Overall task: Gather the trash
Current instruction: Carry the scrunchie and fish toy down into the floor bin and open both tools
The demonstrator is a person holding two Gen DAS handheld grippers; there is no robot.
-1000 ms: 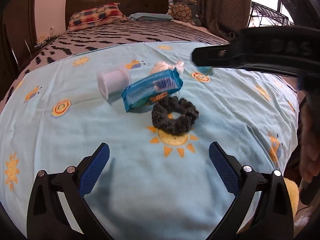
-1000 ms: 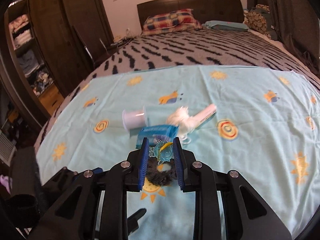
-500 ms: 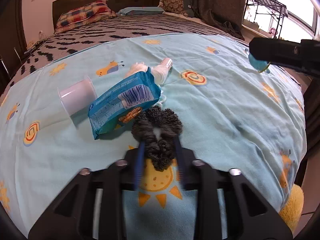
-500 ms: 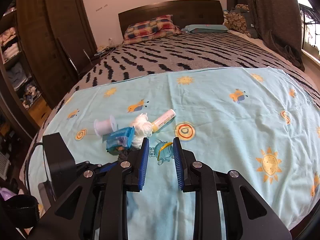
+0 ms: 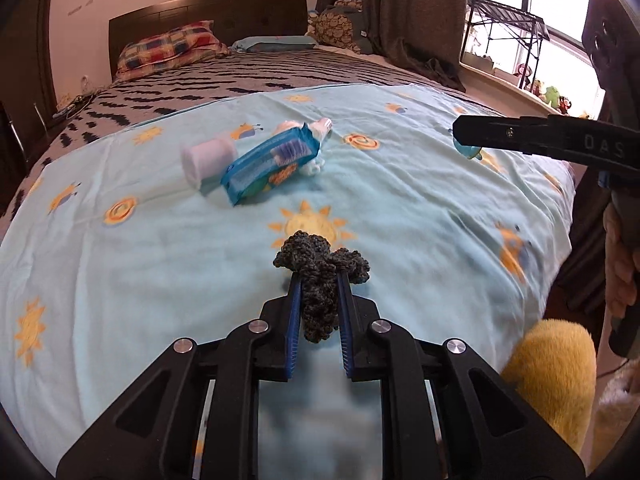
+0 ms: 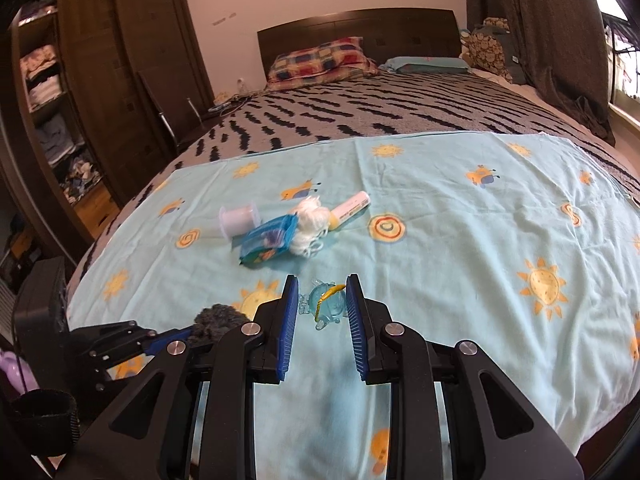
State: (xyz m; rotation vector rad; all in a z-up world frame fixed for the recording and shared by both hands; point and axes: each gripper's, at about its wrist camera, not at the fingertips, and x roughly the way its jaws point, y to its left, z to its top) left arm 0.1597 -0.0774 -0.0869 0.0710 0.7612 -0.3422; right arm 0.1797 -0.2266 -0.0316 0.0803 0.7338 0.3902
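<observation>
Cup (image 5: pixel 208 159): clear plastic, on its side, leftmost in the trash cluster at 11 o'clock from the left gripper (image 5: pixel 319 296). Wrapper (image 5: pixel 272 164): blue, crumpled, barcode up, touching the cup's right side. Tissue (image 6: pixel 310 220): white wad, behind and right of the wrapper. Tube (image 6: pixel 350 207): white and yellow, lying at the cluster's right end, against the tissue.

Left gripper is clamped on the scrunchie (image 5: pixel 320 276): dark grey, knitted, bunched between the blue pads and bulging out past the tips, held above the sheet (image 5: pixel 400 208).

Right gripper (image 6: pixel 322 300) at 2 o'clock in the left view, off the cluster. Its pads are pinched on a toy (image 6: pixel 326 303): small, clear blue, with a yellow cord.

Room: open sheet right of the cluster, toward 3 o'clock, out to the bed edge. Striped blanket (image 6: pixel 360 120) beyond at 12. Wardrobe (image 6: pixel 100 100) along the left side; yellow plush (image 5: pixel 548 364) past the bed's right edge.
</observation>
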